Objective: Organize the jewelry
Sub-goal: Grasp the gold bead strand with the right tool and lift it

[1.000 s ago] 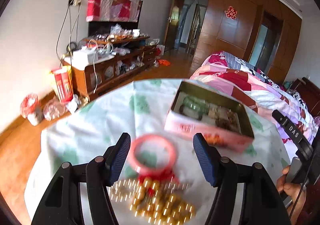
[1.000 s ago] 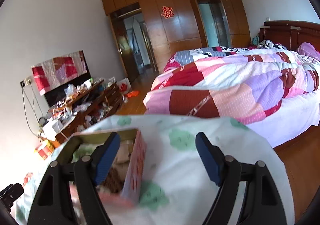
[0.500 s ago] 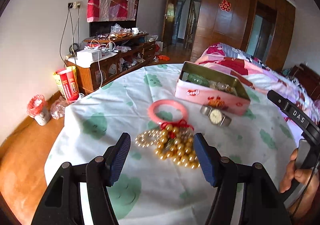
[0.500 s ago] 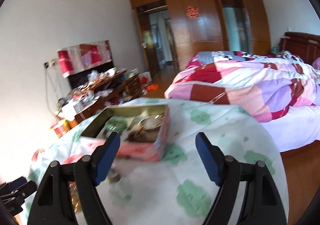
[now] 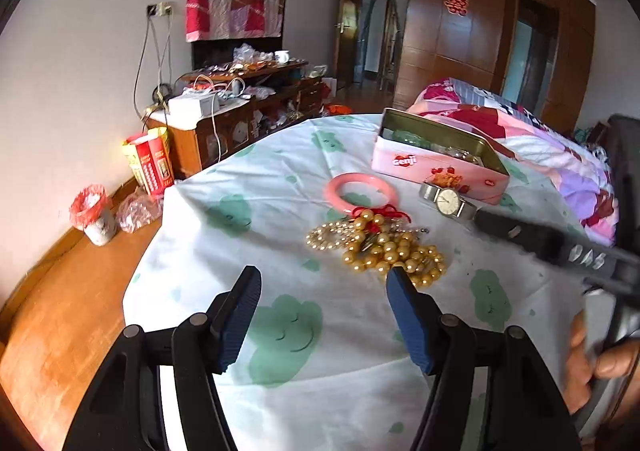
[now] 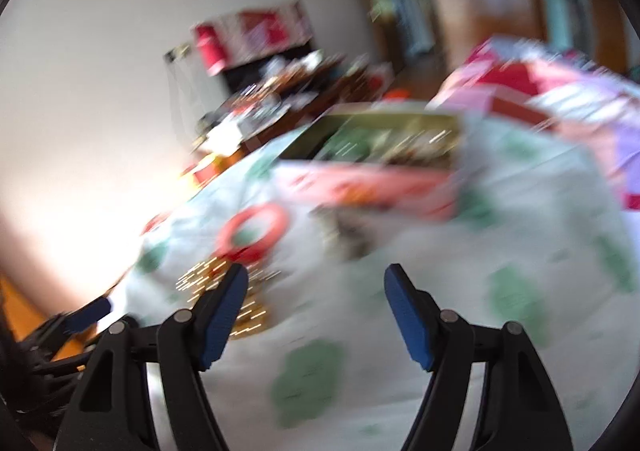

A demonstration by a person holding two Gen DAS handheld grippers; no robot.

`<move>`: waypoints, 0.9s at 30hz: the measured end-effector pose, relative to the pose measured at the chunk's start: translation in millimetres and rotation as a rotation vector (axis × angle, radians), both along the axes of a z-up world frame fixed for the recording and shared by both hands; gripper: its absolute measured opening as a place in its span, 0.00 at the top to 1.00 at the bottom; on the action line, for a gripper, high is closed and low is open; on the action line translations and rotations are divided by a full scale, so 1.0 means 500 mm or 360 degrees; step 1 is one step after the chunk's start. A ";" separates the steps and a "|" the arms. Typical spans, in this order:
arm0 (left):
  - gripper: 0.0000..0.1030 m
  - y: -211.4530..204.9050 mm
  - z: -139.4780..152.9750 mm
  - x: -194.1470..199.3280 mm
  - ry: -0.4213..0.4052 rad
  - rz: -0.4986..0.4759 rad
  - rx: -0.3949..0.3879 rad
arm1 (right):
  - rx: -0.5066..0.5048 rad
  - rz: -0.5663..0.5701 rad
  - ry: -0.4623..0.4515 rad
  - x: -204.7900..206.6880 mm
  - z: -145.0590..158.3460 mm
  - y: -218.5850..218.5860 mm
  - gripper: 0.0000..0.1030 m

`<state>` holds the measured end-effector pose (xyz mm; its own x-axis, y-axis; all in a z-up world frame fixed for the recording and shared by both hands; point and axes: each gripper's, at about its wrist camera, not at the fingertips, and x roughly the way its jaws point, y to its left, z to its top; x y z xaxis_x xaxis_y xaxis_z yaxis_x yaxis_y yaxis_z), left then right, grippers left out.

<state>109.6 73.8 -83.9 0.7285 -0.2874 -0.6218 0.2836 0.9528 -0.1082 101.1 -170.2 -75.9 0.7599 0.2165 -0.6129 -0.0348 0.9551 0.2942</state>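
Note:
On the round table with a white, green-patterned cloth (image 5: 280, 235) lie a pink bangle (image 5: 361, 191), a heap of gold and pearl bead strands (image 5: 384, 247) and a wristwatch (image 5: 448, 201). Behind them stands an open pink tin (image 5: 436, 157) with jewelry inside. My left gripper (image 5: 322, 315) is open and empty, hovering short of the beads. My right gripper (image 6: 316, 307) is open and empty; its view is blurred, with the bangle (image 6: 256, 229), the beads (image 6: 224, 291) and the tin (image 6: 376, 171) ahead. The right gripper's body (image 5: 560, 247) shows in the left wrist view.
A bed with a patchwork quilt (image 5: 520, 131) lies right of the table. A cluttered wooden cabinet (image 5: 240, 107) stands at the left wall, with a red and yellow bag (image 5: 150, 161) and a small bin (image 5: 92, 211) on the wooden floor.
My left gripper has drawn back from the bangle and beads, which now lie farther ahead. My right gripper has swung left and down from the tin toward the jewelry pile, in fast motion.

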 end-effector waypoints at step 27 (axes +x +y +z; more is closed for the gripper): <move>0.36 0.000 -0.014 0.024 0.0083 0.0011 -0.0062 | 0.0013 0.0165 0.0110 -0.022 0.002 -0.007 0.87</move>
<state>121.9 73.7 -91.1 0.6975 -0.3073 -0.6474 0.2703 0.9495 -0.1596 90.0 -173.7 -74.7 0.6894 0.2968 -0.6608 -0.1126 0.9451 0.3069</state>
